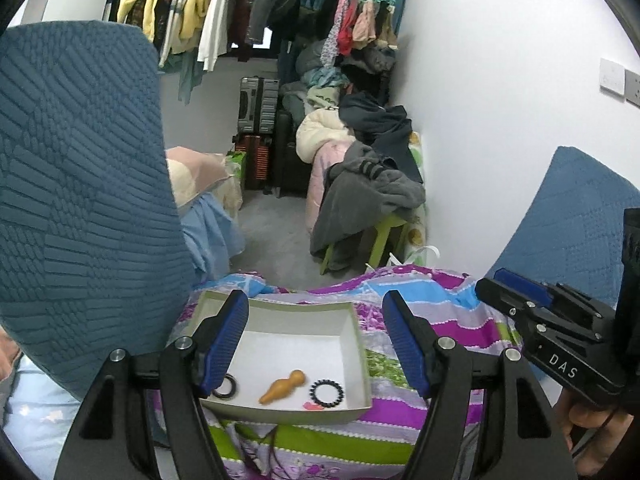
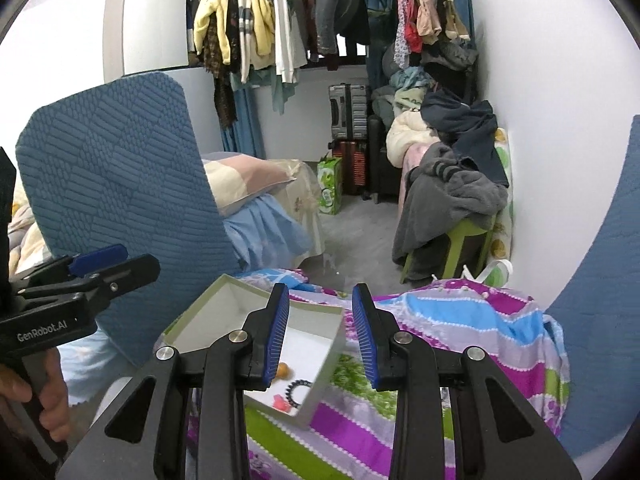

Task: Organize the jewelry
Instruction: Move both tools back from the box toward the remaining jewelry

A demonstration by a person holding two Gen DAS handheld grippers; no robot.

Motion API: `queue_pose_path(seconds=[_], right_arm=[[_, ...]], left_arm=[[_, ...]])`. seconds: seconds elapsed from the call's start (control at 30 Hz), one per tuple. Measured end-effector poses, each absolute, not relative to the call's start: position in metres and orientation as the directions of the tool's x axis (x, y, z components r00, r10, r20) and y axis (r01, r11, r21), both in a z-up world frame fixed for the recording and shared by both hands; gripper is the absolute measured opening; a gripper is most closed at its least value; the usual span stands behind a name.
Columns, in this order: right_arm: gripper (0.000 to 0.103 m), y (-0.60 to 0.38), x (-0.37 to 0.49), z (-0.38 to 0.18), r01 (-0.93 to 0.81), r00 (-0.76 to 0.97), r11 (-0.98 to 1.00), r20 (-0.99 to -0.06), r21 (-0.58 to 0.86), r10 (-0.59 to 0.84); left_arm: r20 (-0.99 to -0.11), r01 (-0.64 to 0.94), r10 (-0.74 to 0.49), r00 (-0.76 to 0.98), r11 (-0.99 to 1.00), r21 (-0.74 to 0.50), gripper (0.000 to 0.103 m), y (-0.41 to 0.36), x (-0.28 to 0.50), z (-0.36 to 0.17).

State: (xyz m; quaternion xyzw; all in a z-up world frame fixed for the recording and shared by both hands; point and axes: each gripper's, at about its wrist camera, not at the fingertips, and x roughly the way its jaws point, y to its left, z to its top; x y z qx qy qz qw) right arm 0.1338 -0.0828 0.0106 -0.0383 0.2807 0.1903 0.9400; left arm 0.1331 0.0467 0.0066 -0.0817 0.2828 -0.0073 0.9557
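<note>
A shallow white box [image 1: 352, 332] lies on a striped purple, blue and green bedspread [image 1: 452, 320]. In it are an orange gourd-shaped pendant [image 1: 282, 387], a black spiral ring [image 1: 327, 391], a black ring [image 1: 226, 386] partly hidden by my left finger, and a small pink piece [image 1: 312, 406]. My left gripper [image 1: 314, 338] is open and empty above the box. My right gripper [image 2: 322, 334] is open and empty over the box's right wall [image 2: 328, 354]; the spiral ring [image 2: 298, 389], the pink piece [image 2: 281, 404] and a bit of the pendant [image 2: 283, 370] show there.
Blue quilted cushions [image 1: 80, 184] stand left and right [image 1: 588, 220] of the bedspread. Beyond are a floor strip, a green stool [image 1: 384, 240] piled with grey clothes, suitcases [image 1: 258, 104] and hanging garments. The right gripper's body [image 1: 560, 336] shows at right.
</note>
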Motion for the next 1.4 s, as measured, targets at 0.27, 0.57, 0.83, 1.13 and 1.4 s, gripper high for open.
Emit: queue_pose_path(seconds=[0.27, 0.57, 0.83, 1.13, 1.4], right_arm=[[0.030, -0.127, 0.128, 0.002, -0.325, 0.796, 0.945, -0.532, 0.025, 0.288], [0.030, -0.170, 0.120, -0.024, -0.281, 0.804, 0.959, -0.540, 0.024, 0.249], [0.030, -0.203, 0.116, -0.055, -0.253, 0.799, 0.967, -0.558, 0.028, 0.225], [0.030, -0.232, 0.118, -0.092, -0.249, 0.787, 0.968, -0.574, 0.041, 0.226], [0.030, -0.244, 0.132, -0.122, -0.254, 0.789, 0.964, -0.559, 0.083, 0.256]], left_arm=[[-0.541, 0.004, -0.117, 0.833, 0.978, -0.206, 0.070, 0.013, 0.134, -0.003], [-0.547, 0.012, -0.110, 0.830, 0.983, -0.181, 0.070, -0.028, 0.138, -0.023], [-0.568, 0.040, -0.162, 0.807, 0.974, -0.222, 0.070, -0.053, 0.145, -0.051], [-0.603, 0.035, -0.181, 0.777, 0.969, -0.245, 0.068, -0.064, 0.161, -0.085], [-0.641, 0.102, -0.274, 0.717, 0.951, -0.292, 0.059, -0.087, 0.176, -0.120]])
